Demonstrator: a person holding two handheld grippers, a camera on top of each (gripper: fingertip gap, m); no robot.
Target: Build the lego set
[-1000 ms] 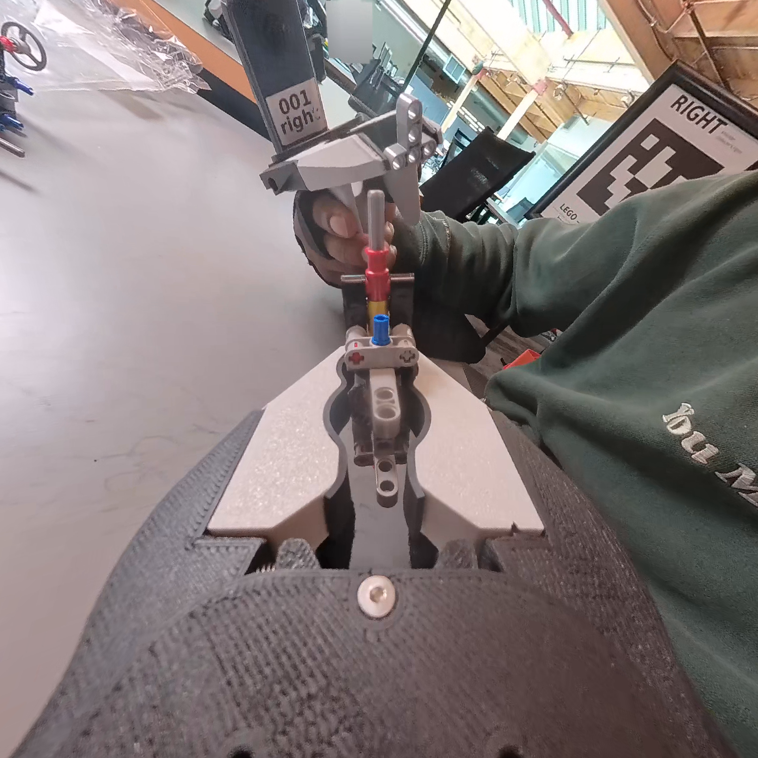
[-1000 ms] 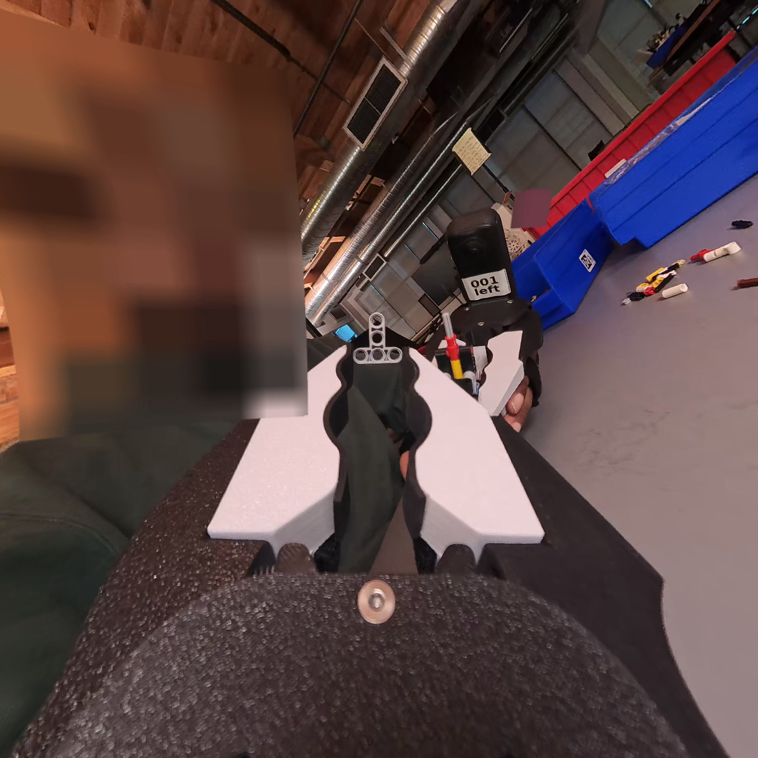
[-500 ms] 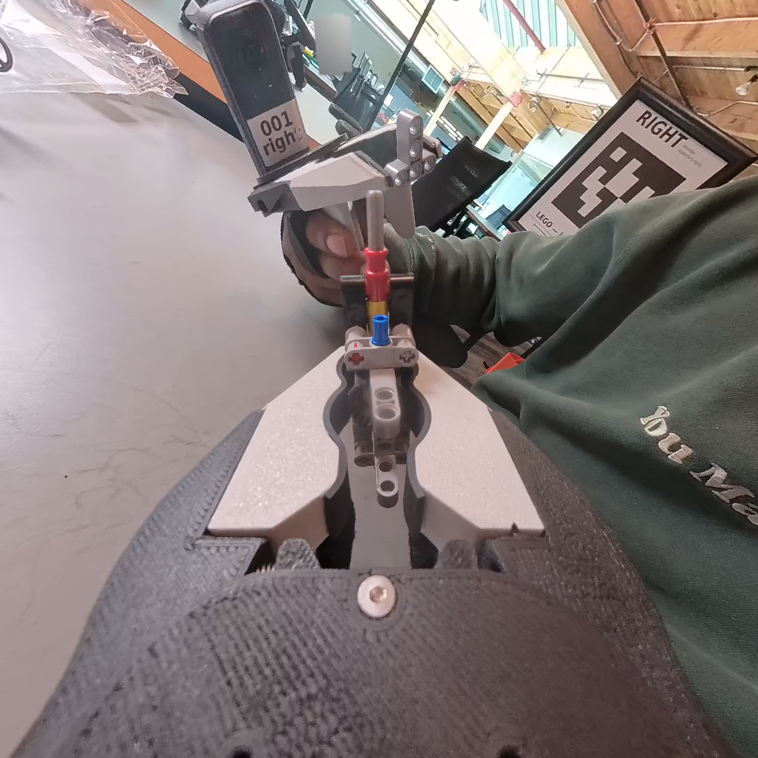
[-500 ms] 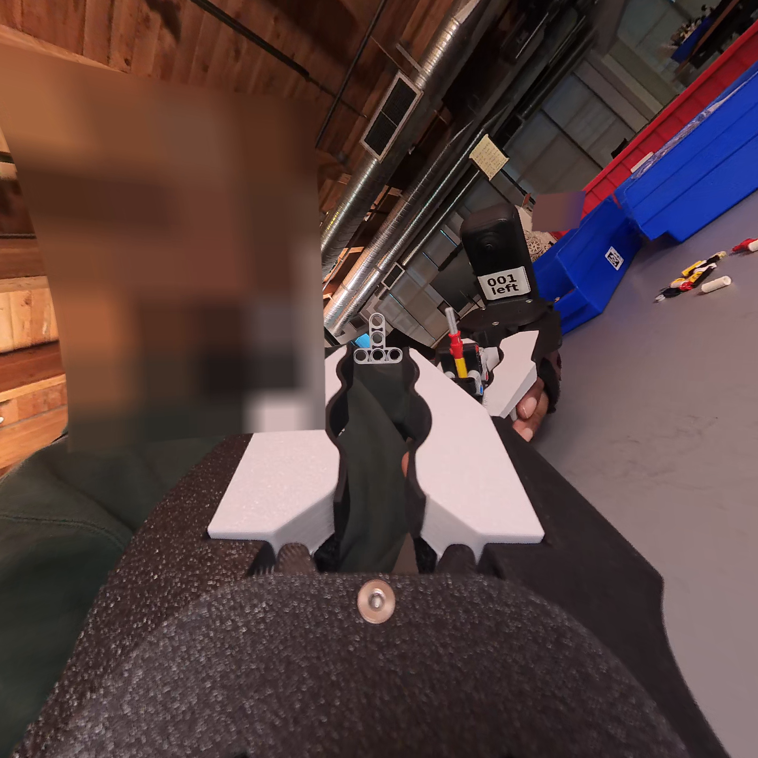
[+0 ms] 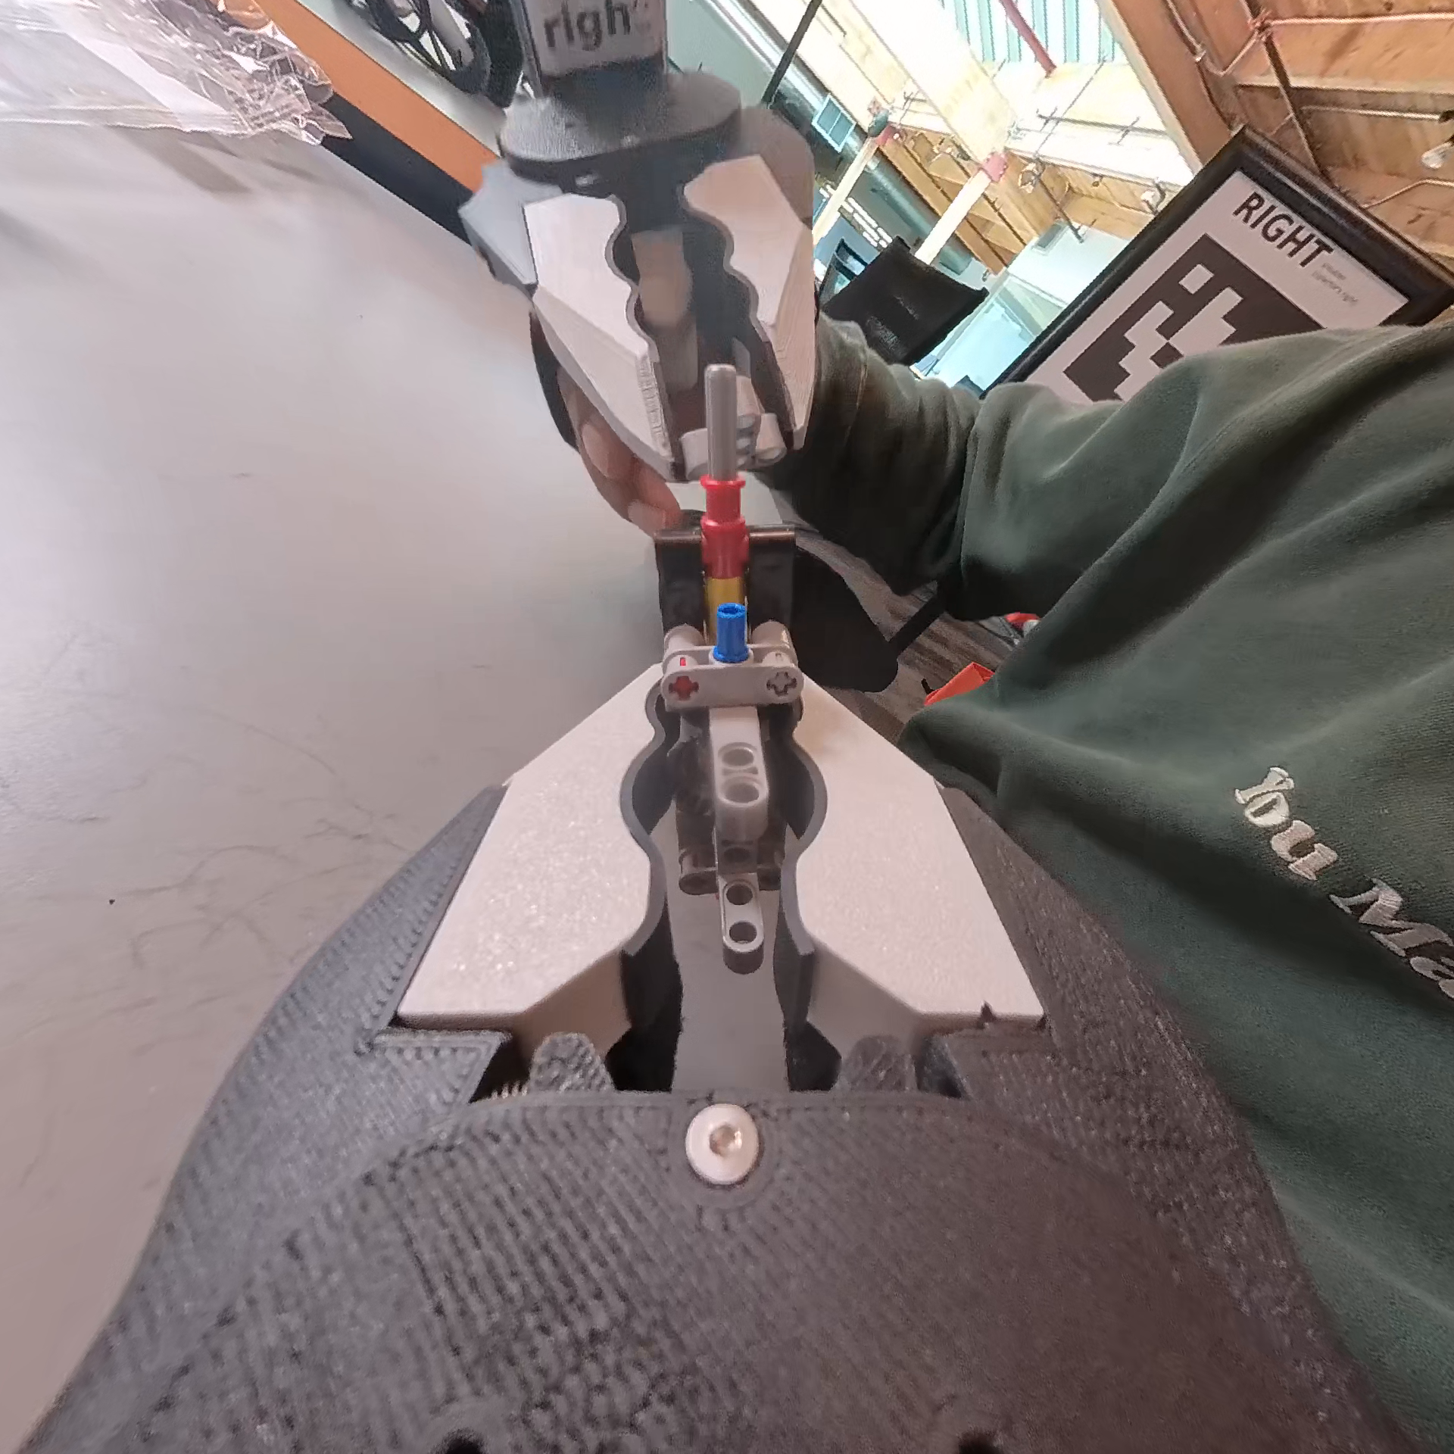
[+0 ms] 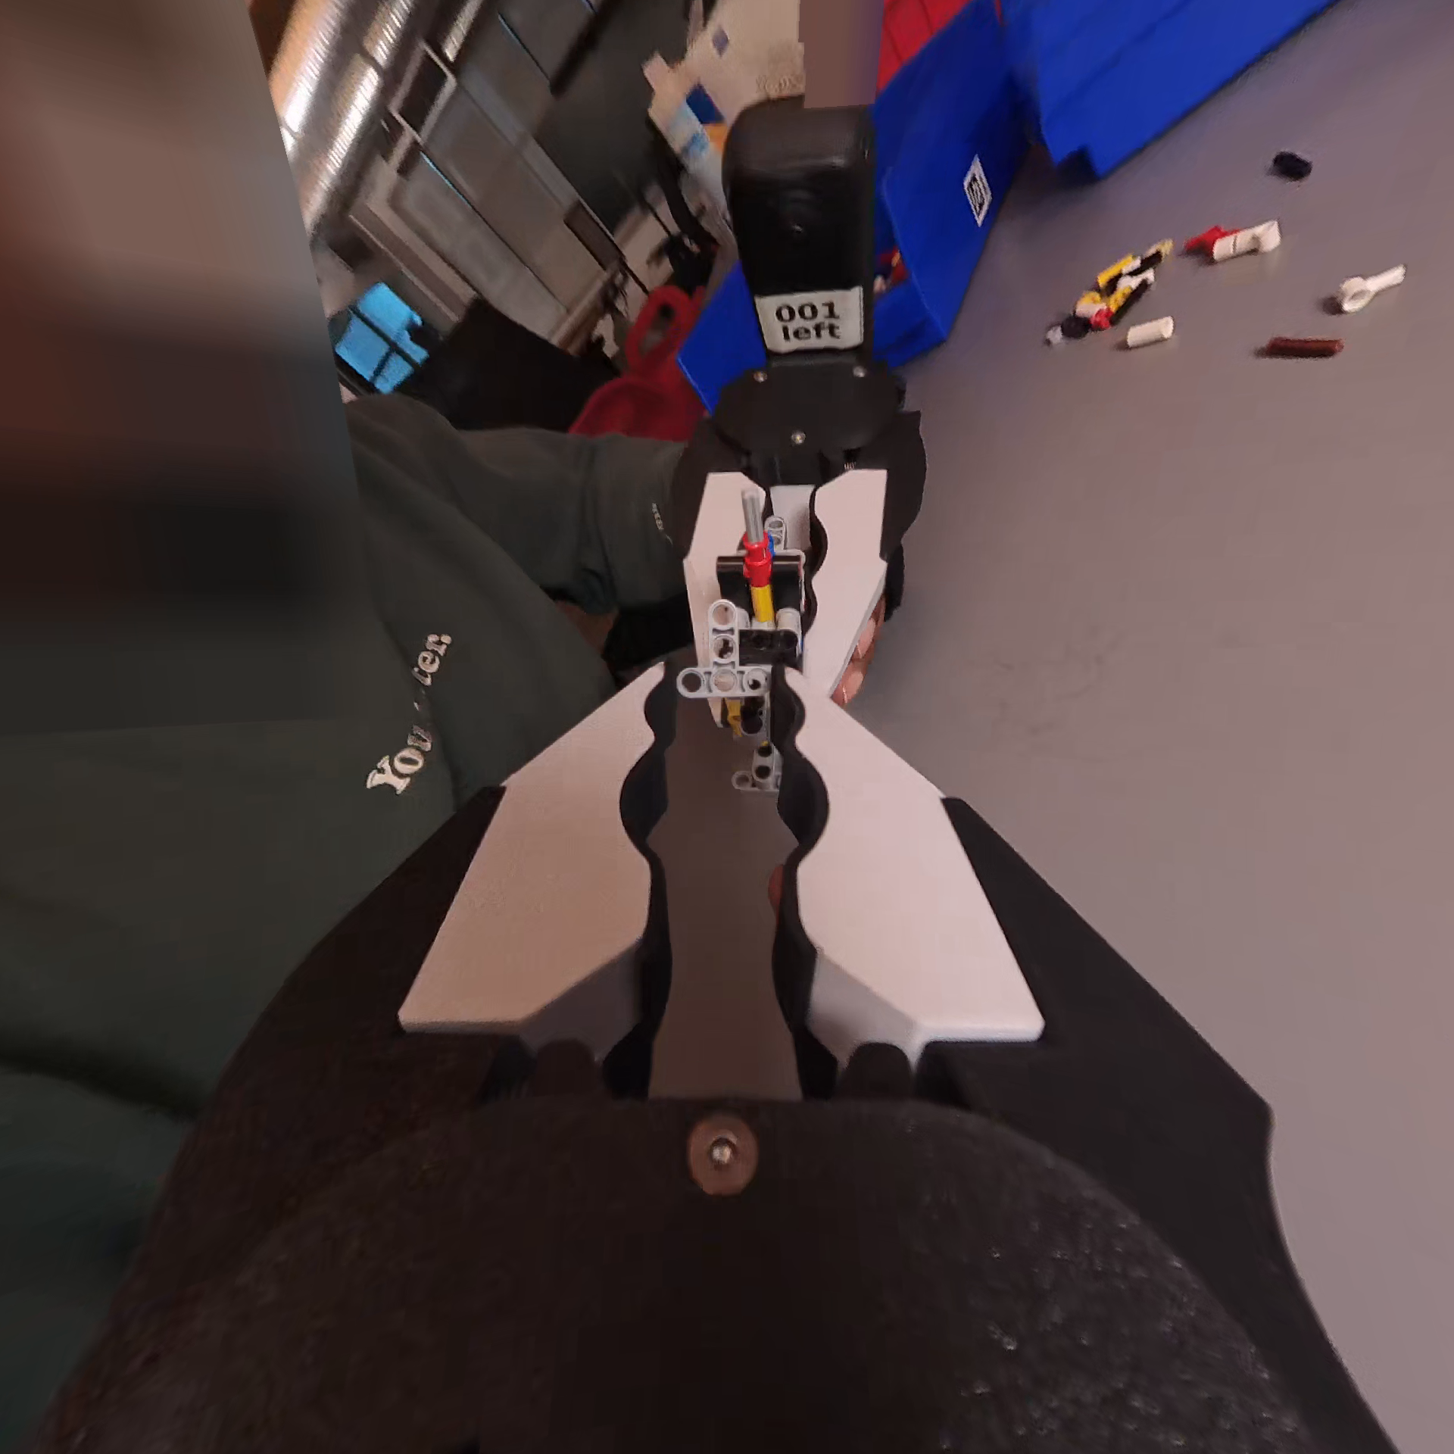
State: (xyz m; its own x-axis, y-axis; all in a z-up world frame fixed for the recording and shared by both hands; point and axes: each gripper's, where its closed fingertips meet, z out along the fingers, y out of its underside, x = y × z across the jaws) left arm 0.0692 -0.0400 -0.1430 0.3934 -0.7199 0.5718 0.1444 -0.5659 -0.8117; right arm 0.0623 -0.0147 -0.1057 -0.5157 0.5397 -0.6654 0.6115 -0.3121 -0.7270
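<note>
My left gripper (image 5: pixel 728 692) is shut on a small brick assembly (image 5: pixel 739 787) of grey and black beams. A blue pin (image 5: pixel 729 625) and a grey axle (image 5: pixel 720 417) carrying red (image 5: pixel 724 527) and yellow sleeves stick out of its front. My right gripper (image 6: pixel 724 684) is shut on a grey T-shaped beam (image 6: pixel 722 653), pinched at the fingertips. The two grippers face each other tip to tip. In the left wrist view, the right gripper (image 5: pixel 728 440) holds the T-beam just behind the axle's tip. In the right wrist view, the left gripper (image 6: pixel 775 677) with the assembly (image 6: pixel 775 641) is right behind the T-beam. I cannot tell whether the pieces touch.
Both grippers are held above a grey table (image 6: pixel 1180 629). Loose small bricks (image 6: pixel 1125 291) lie at its far right, next to blue bins (image 6: pixel 944 197). A person's green sleeve (image 5: pixel 1180 629) fills the right of the left wrist view. A framed marker board (image 5: pixel 1259 275) stands behind. Across from one pair of fingers to the other is roughly 5 centimetres.
The right gripper has swung round to face the left one head-on and has come closer, bringing the T-beam up to the axle's tip. Both grasps are unchanged.
</note>
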